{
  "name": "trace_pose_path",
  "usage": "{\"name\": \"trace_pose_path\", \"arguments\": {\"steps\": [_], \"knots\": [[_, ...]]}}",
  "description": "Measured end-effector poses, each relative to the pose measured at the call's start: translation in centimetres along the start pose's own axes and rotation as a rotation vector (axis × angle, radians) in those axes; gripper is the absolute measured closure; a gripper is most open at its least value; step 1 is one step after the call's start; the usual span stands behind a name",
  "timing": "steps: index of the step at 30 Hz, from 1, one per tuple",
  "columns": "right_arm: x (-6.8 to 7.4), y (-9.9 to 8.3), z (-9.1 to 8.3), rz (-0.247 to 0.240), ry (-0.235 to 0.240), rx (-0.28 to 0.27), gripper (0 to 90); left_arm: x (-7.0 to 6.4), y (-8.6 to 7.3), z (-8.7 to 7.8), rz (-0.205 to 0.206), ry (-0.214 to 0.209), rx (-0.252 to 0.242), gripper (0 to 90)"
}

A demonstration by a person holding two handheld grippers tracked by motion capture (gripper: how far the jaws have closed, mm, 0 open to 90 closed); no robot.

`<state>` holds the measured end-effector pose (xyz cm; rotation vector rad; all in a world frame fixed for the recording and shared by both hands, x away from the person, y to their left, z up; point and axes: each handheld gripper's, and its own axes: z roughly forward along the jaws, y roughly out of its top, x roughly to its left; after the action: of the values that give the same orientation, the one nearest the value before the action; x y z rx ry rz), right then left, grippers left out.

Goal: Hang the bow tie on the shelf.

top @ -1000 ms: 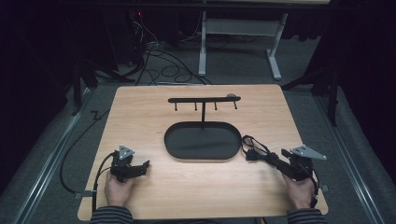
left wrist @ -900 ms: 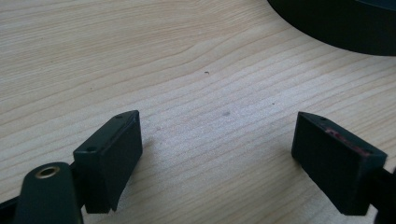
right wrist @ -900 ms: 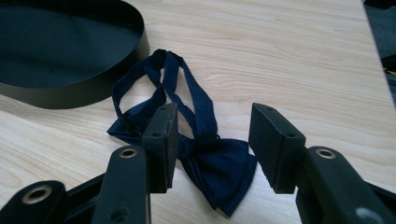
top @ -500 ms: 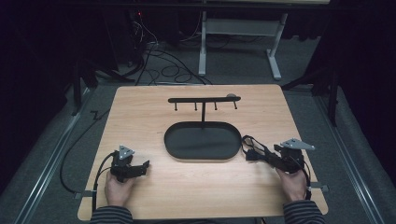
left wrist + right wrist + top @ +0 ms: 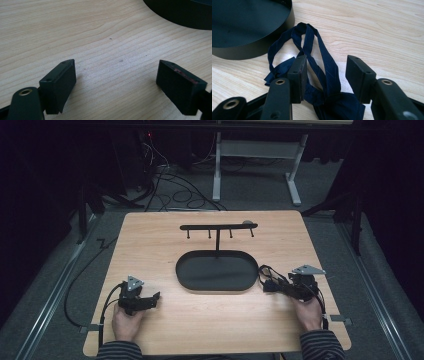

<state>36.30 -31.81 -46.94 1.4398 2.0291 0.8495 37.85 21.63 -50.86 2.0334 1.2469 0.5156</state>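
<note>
Both tongs, left point(image 5: 116, 82) and right point(image 5: 325, 75), apart above pale wooden table point(image 5: 150, 245), dark room.

L gripper point(image 5: 150, 299) low at near-left, jaws wide apart, nothing btwn. R gripper point(image 5: 270, 285) low at near-right, jaws parted, pointing left. Both hands point(image 5: 125, 322) gripping from behind, forearms in from bottom edge.

Dark ribbon point(image 5: 329, 72) runs under the right gripper point(image 5: 325, 67) and off the bottom edge; black tray point(image 5: 244, 22) cut off beyond it.
</note>
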Motion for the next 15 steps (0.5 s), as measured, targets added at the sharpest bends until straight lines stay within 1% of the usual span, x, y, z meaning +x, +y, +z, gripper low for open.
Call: {"name": "trace_pose_path", "arguments": {"steps": [10,11,15], "knots": [[0.0,0.0,1.2,-0.012,0.005,0.030,56.0,0.0,0.0,0.0,0.000,0.000,0.000,16.7],[0.0,0.0,1.3,-0.017,0.004,0.035,56.7,0.0,0.0,0.0,0.000,0.000,0.000,16.7],[-0.2,-0.1,1.7,-0.009,0.004,0.050,62.1,0.0,0.0,0.0,0.000,0.000,0.000,16.7]]}}
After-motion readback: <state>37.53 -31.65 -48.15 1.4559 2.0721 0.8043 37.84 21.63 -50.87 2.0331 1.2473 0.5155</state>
